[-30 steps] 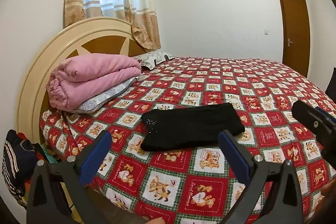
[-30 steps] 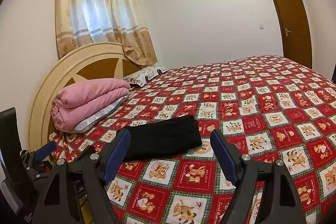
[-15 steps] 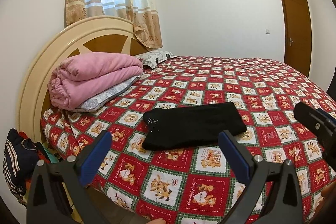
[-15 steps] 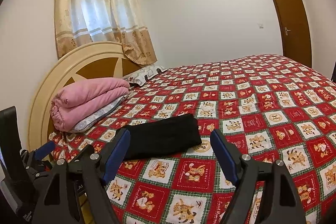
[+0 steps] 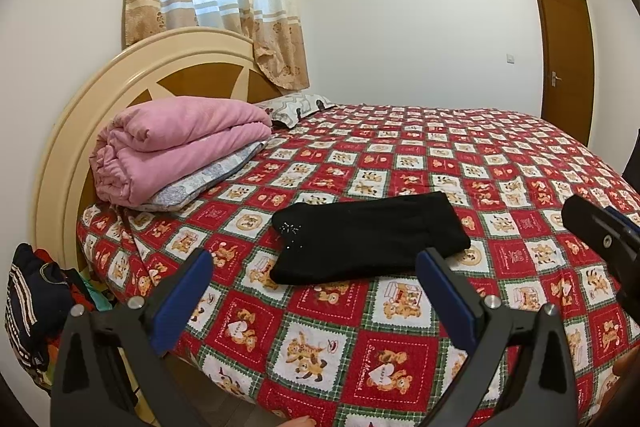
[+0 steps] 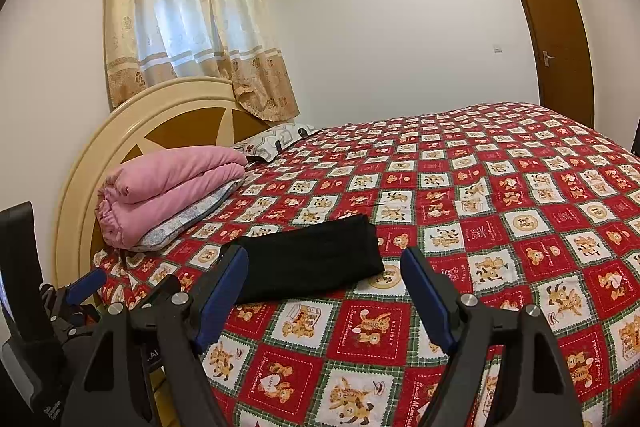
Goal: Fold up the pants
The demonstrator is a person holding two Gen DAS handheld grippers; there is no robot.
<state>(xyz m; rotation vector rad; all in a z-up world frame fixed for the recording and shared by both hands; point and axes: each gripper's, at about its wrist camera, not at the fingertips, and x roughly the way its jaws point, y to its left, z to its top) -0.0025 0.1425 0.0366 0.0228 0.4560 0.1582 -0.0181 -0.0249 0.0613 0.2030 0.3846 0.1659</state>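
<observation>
Pants (image 5: pixel 370 241) lie folded into a black rectangle near the bed's (image 5: pixel 400 359) front edge — untouched. Left gripper (image 5: pixel 314 291) and right gripper (image 6: pixel 324 285) hover short of them, both spread wide, grasping nothing.

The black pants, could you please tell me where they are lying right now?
The black pants lie folded on the red patchwork bedspread near the bed's front edge, right of the pink blanket, centred in the left wrist view, ahead of both open hand-held grippers.
</observation>
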